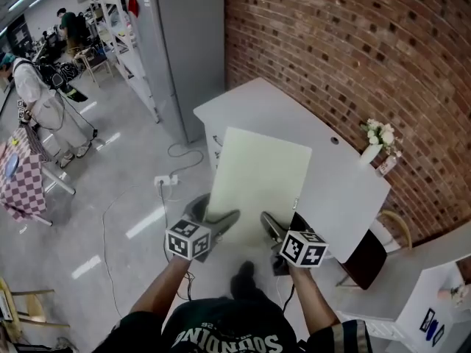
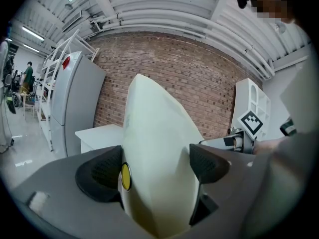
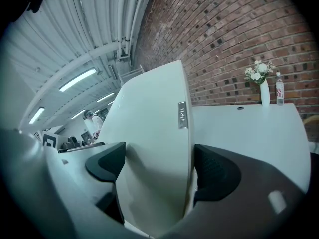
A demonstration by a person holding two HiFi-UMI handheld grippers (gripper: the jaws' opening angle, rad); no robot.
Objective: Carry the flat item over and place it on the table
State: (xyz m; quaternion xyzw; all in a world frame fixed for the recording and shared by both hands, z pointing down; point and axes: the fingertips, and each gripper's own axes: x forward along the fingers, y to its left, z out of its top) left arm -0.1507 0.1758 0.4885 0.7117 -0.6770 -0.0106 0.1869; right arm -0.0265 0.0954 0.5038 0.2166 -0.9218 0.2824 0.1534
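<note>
Two grippers hold one pale flat board [image 1: 257,175] by its near edge. In the head view the left gripper [image 1: 221,221] and the right gripper [image 1: 271,226] sit side by side at this edge. The board stretches away from the fingers over the near part of the white desk [image 1: 346,197], but this view does not let me tell if the board touches the desk.

The left gripper view shows what the head view does not. Its dark fingers [image 2: 102,173] press on the two faces of the board, closed on it. A small yellow round spot [image 2: 125,177] sits on the board just beside the finger at that view's left. The right gripper's marker cube [image 2: 250,122] also appears there, beyond the other finger.

The right gripper view shows its own fingers closed on the board in the same way, with a small grey tag [image 3: 182,115] on the board's edge above them. More clearly than the head view, it shows a white vase with flowers [image 3: 262,86] far beyond the fingers. A bottle [image 3: 279,89] stands just beside the vase, at the desk's far side by the brick wall [image 3: 234,39].
</note>
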